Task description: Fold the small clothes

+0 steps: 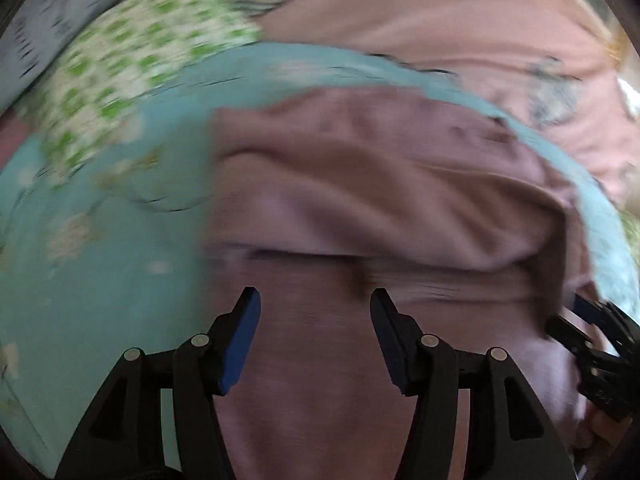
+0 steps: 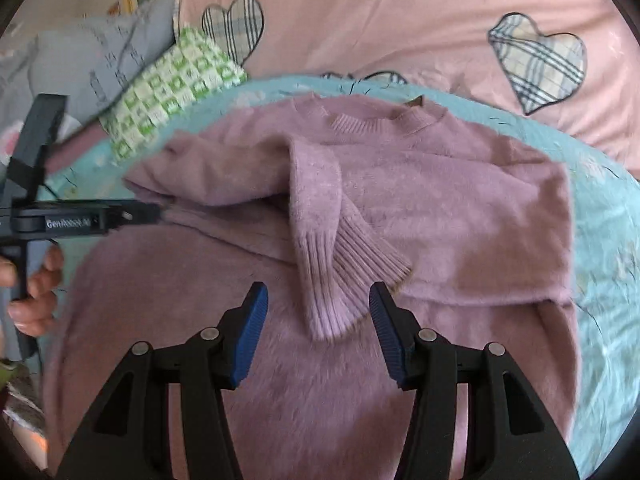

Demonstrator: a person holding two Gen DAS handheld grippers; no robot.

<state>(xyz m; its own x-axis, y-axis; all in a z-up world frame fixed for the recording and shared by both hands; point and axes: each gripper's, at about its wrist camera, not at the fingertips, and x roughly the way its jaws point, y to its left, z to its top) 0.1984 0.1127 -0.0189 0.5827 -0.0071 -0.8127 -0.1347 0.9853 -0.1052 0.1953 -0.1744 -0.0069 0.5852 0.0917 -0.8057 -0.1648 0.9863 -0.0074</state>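
Both tongs stood spread, pinching nothing: left gripper (image 1: 315, 300) low in its blurred view over the mauve sweater (image 2: 400, 200); right gripper (image 2: 318, 300) at lower centre, flanking the ribbed cuff (image 2: 348, 284). Sweater lay mid-frame on a teal sheet (image 2: 608, 208), one sleeve folded across the chest. Judged best practice: close squarely on the cuff or hem, lift low, keep edges aligned. Lettering on the left tool, far left of the right view, began "Gen"; remainder illegible.

Black tongs (image 2: 316, 304) with ribbed blue pads (image 2: 250, 340) and silver rivets.
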